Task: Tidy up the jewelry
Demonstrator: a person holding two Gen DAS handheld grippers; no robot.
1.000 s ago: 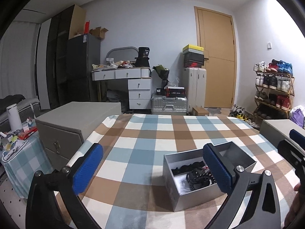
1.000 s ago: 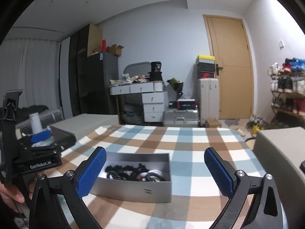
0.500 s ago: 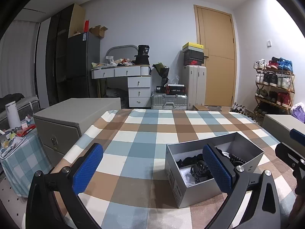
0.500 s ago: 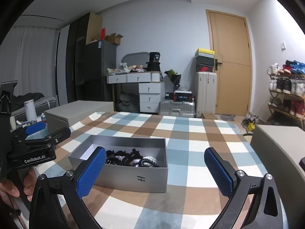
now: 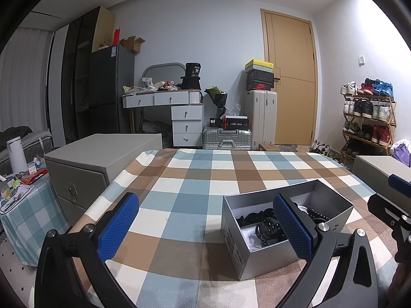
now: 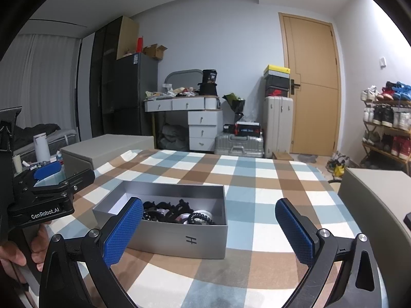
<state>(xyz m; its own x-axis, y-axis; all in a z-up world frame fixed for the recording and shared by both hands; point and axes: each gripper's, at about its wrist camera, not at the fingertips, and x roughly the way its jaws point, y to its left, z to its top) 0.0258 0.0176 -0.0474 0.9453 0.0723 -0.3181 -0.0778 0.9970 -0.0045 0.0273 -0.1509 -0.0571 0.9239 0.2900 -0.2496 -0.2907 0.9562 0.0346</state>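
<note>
A: Where does the box sit?

B: The silver box [image 6: 164,233] rests lidless on the checked tablecloth [image 6: 257,184], low and left of centre in the right wrist view. In the left wrist view the same silver box [image 5: 259,251] lies at lower right.

A: Which way does it run?

B: It's a long rectangle. From the right wrist its long axis runs across the frame, left to right, one long wall with a small dark logo turned toward the camera. From the left wrist it lies on a diagonal, a near corner pointing at the lens and the far end angling up to the right.

A: What's inside?

B: A tangle of dark jewelry [image 6: 177,211], with coiled black pieces toward the right end. I can't tell the single items apart.

A: And the tools?

B: The left gripper [image 5: 205,227] is spread wide with nothing between its blue pads, its right pad overlapping the box in view. The right gripper [image 6: 209,228] is equally wide apart and empty, hovering in front of the box.
</note>
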